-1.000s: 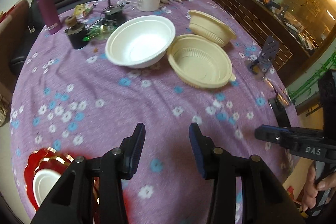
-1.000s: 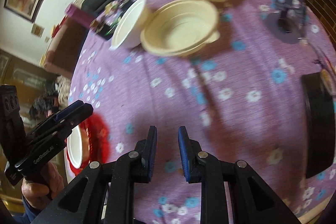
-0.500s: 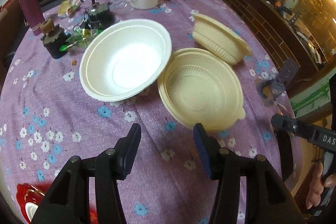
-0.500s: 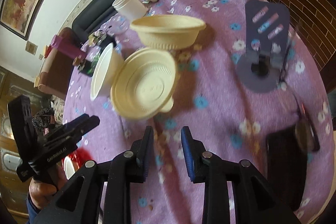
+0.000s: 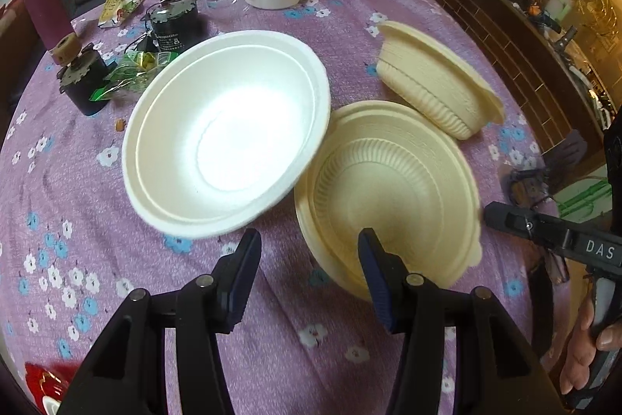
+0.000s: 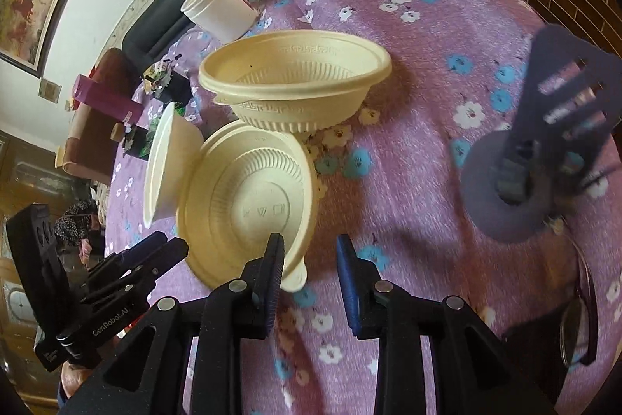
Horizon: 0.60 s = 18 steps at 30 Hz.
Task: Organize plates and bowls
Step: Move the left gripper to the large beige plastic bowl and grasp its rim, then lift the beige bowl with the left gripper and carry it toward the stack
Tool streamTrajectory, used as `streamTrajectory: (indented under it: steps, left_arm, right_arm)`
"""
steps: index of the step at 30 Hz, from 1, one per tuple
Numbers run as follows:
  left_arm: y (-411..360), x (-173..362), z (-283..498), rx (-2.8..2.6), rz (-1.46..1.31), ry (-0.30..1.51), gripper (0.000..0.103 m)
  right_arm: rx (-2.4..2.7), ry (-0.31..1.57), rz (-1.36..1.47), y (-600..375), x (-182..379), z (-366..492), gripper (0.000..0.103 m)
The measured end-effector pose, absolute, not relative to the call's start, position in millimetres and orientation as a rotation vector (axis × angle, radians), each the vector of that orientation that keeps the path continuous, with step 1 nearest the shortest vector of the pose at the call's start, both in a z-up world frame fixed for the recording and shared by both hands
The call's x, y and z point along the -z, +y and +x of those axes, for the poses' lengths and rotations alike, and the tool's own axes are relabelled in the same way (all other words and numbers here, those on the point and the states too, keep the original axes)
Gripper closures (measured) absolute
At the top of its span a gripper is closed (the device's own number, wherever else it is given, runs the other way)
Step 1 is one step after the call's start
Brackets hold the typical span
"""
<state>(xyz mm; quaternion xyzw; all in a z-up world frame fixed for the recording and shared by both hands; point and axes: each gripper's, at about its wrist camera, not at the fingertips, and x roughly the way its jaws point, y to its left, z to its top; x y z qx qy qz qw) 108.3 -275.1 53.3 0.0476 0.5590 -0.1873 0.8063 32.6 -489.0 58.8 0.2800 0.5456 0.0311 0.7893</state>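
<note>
both grippers closing in on the loose bowls, nothing stacked yet

three bowls sit apart on the desk under its purple flowered cloth (image 5: pixel 97 259): a wide white foam bowl (image 5: pixel 227 137), a ribbed cream plastic bowl with a small rim tab (image 5: pixel 388 193) touching its edge, and a second ribbed cream bowl (image 5: pixel 435 84) just behind, tilted against the near one. none is nested, so the sorting looks barely begun. a red-rimmed plate (image 5: pixel 39 380) peeks in at the left view's corner, too cropped to say what lies on it.

all three bowls open upward. being round they have no real long axis, but the near cream bowl's tab points toward the right gripper (image 6: pixel 309 259).

the left gripper (image 5: pixel 307 255) hovers with jaws parted and empty, just widened, its right finger over the near cream bowl's rim. the right gripper's jaws, narrower and also just widened, are empty beside the tab.
</note>
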Motion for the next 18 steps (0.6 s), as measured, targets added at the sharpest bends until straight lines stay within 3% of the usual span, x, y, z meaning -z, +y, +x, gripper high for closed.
streamTrajectory:
  steps: [1, 5, 9, 18]
  left_arm:
    - [-276.7, -50.5, 109.8, 0.399, 0.107, 1.201, 0.055]
    - [-281.9, -41.0, 112.9, 0.408, 0.107, 1.222, 0.082]
    - [-282.6, -44.0, 104.1, 0.411, 0.127, 1.209, 0.084]
    - [-260.7, -59.8, 55.8, 0.446, 0.126, 1.203, 0.081]
  right_arm:
    - [-0.064, 1.182, 0.604, -489.0, -55.4, 35.9, 0.074]
    - [-0.080, 1.187, 0.621, -486.8, -47.4, 44.2, 0.074]
    - [-0.101, 1.173, 0.597, -478.6, -49.9, 43.2, 0.079]
    - [-0.129, 1.186, 0.577, -463.8, -67.2, 10.0, 0.079]
